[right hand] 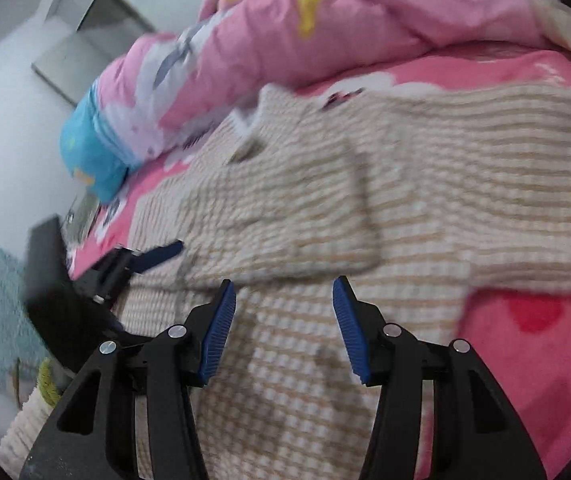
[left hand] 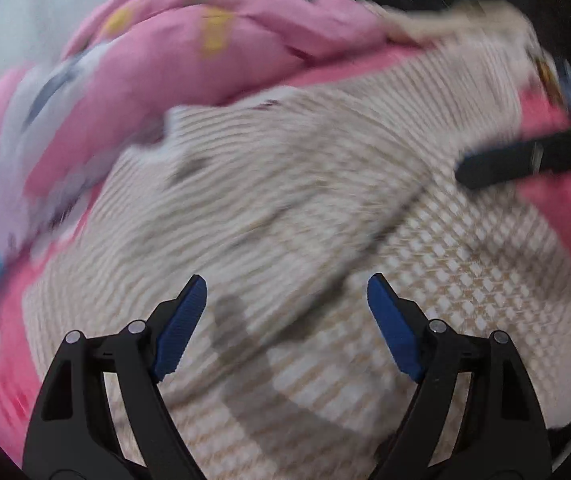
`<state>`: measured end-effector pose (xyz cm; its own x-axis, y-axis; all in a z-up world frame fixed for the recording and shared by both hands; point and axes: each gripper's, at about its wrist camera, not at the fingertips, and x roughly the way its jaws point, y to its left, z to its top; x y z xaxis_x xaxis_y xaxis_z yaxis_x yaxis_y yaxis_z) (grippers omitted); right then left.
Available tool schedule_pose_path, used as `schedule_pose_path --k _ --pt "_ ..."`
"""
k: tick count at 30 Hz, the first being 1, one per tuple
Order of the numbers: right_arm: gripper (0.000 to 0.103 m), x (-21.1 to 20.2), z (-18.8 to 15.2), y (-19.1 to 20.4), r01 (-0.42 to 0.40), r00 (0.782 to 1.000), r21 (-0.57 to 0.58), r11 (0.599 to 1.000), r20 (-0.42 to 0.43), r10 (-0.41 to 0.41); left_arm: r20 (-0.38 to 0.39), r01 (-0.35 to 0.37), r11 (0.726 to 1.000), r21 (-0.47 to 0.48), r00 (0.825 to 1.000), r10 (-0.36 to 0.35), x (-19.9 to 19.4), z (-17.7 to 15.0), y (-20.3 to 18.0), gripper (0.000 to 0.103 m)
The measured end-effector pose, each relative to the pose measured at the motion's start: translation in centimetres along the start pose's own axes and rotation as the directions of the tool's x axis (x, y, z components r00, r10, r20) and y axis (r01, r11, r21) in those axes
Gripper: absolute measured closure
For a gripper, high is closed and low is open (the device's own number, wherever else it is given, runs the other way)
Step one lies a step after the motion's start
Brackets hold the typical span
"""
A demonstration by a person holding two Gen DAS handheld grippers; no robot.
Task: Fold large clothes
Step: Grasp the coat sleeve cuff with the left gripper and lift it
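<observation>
Right wrist view shows the garment (right hand: 365,208), a beige checked knit, lying partly folded across the pink sheet (right hand: 533,320), likely so it can be doubled flat. The right gripper (right hand: 284,320) hangs over it, jaws half apart and empty. The left gripper (left hand: 287,320) gapes wide, holding nothing, beside the quilt (left hand: 189,52).

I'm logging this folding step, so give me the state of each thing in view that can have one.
left gripper: open, empty, above the garment.
right gripper: open, empty.
beige checked garment: spread on the bed, one part folded over.
pink quilt: bunched up behind the garment.
</observation>
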<state>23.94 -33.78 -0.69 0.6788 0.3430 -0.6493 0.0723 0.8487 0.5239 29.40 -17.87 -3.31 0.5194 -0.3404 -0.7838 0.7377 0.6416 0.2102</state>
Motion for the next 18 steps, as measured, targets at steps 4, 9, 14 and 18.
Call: schedule_pose_path --k 4,9,14,18 --pt "0.053 -1.3 0.9 -1.8 0.004 0.999 0.023 1.0 0.049 -0.006 -0.029 -0.049 0.986 0.16 0.998 0.054 3.0 2.5 -4.1 0.024" --pt "0.053 -2.1 1.2 -3.9 -0.011 0.996 0.064 0.998 0.089 0.006 -0.036 -0.063 0.98 0.19 0.997 0.071 5.5 4.5 -5.2 0.024" --pt "0.053 -2.7 0.5 -5.2 -0.033 0.994 0.096 0.995 0.103 0.023 -0.016 -0.045 0.984 0.171 0.999 0.049 5.2 5.3 -4.9 0.068" --pt "0.053 -3.5 0.2 -4.5 -0.072 0.991 0.089 0.993 0.12 0.061 0.031 0.036 0.999 0.011 0.999 -0.036 2.7 6.6 -1.4 0.082"
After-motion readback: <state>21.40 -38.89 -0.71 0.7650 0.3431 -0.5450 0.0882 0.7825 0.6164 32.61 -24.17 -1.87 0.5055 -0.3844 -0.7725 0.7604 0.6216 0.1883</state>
